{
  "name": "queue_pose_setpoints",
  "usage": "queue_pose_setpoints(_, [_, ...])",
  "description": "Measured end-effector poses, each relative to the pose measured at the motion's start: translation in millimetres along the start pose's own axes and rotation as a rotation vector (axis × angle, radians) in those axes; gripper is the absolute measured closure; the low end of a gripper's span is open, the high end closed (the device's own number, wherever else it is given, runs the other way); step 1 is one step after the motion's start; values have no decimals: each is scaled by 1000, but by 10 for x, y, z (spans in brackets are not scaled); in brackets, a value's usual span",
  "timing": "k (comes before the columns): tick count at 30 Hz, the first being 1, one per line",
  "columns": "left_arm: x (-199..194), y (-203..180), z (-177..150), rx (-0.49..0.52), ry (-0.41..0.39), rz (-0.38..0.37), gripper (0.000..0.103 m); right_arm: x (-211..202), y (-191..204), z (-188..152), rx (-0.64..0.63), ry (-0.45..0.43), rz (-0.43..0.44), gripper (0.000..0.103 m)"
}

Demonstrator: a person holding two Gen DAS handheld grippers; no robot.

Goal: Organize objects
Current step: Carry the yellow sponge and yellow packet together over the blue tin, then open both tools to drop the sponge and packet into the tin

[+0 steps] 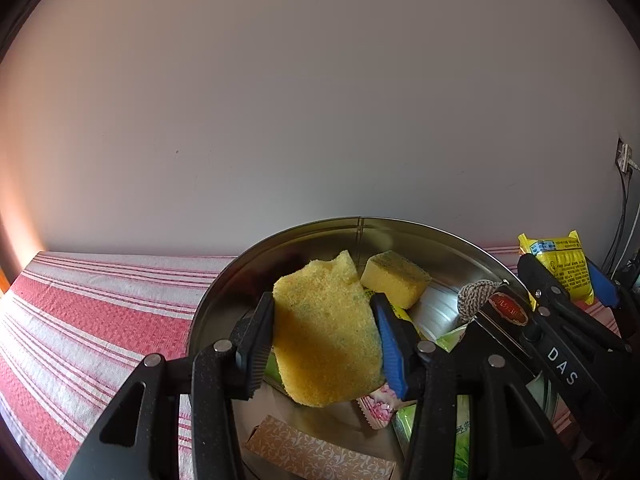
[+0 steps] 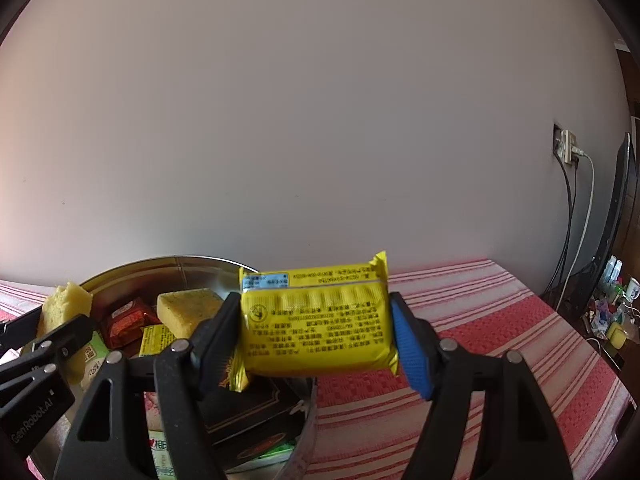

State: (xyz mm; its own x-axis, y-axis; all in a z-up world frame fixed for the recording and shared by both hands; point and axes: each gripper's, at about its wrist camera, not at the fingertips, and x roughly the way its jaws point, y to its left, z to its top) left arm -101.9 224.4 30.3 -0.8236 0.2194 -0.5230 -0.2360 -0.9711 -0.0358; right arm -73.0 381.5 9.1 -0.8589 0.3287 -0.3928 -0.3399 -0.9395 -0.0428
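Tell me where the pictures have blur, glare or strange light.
Right wrist view: the print on the yellow packet is smeared by blur. Left wrist view: orange light tints the left edge, and the metal tin shows soft reflections.

Left hand-held gripper (image 1: 326, 338) and right hand-held gripper (image 2: 318, 334) both seemingly clamped tight.

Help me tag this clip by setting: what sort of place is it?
Probably a lived-in room at home, not a lab: a red-striped cloth covers the surface against a plain wall, a wall socket trails cables, and household clutter sits at far right.
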Motion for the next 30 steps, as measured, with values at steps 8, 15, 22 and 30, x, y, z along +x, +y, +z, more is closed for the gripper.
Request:
queue_pose_setpoints(8, [11,73,30,-3,1,2,53,-33,54,7,-25,-7,10,30])
queue_pose_setpoints(15, [-50,125,68,-11,12,3,53,-1,73,11,-27,2,21,31])
queue_pose_setpoints(22, [-22,113,56,-2,21,6,53,66,148,36,-37,14,53,30])
queue_pose_setpoints(30, [-9,116,55,17,43,22,53,276,147,143,-50,86,103,30])
